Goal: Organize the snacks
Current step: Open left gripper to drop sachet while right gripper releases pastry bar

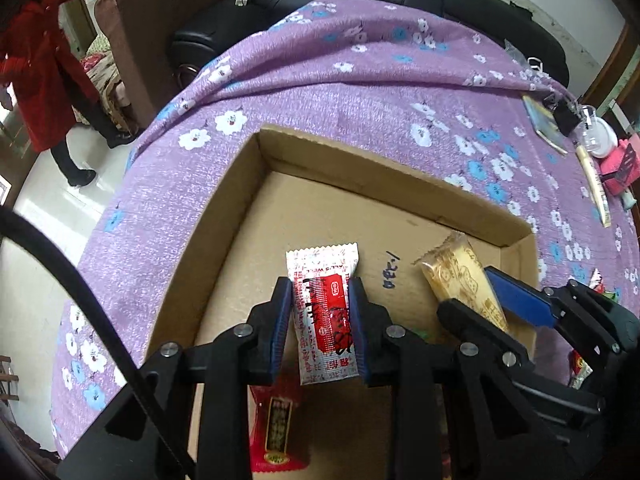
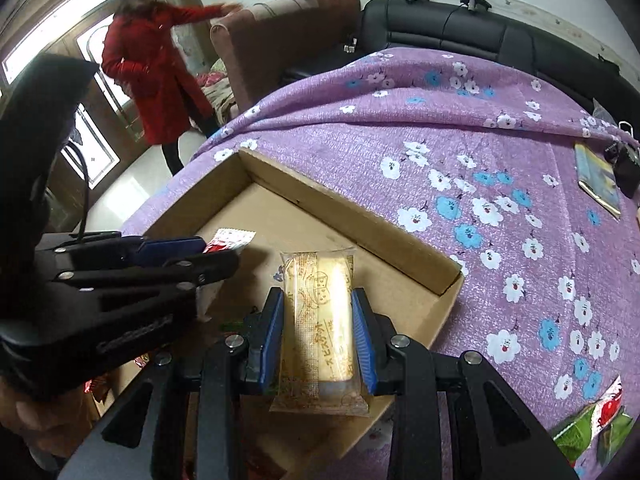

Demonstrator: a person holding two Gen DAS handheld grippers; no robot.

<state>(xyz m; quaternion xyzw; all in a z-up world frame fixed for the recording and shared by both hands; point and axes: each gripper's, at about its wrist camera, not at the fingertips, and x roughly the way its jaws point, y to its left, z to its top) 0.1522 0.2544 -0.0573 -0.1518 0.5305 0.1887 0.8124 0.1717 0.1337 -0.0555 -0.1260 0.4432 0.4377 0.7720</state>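
Left wrist view: left gripper [image 1: 322, 286] clenched on red-and-white snack sachet [image 1: 325, 312], held above cardboard tray [image 1: 256, 184] on purple floral cloth [image 1: 360, 92]. Right wrist view: right gripper [image 2: 318, 298] clamped on yellow biscuit packet [image 2: 316, 328], over same tray's open floor.

Both cams are sitting right on the grippers, looking steeply down along the fingers, close over the cardboard tray [image 1: 276, 148] on the purple flowered cloth [image 1: 360, 80]. Each one is catching the other gripper at its edge, and both are sharing the tray, the black sofa [image 2: 460, 28] and the person in red [image 2: 148, 68] behind.
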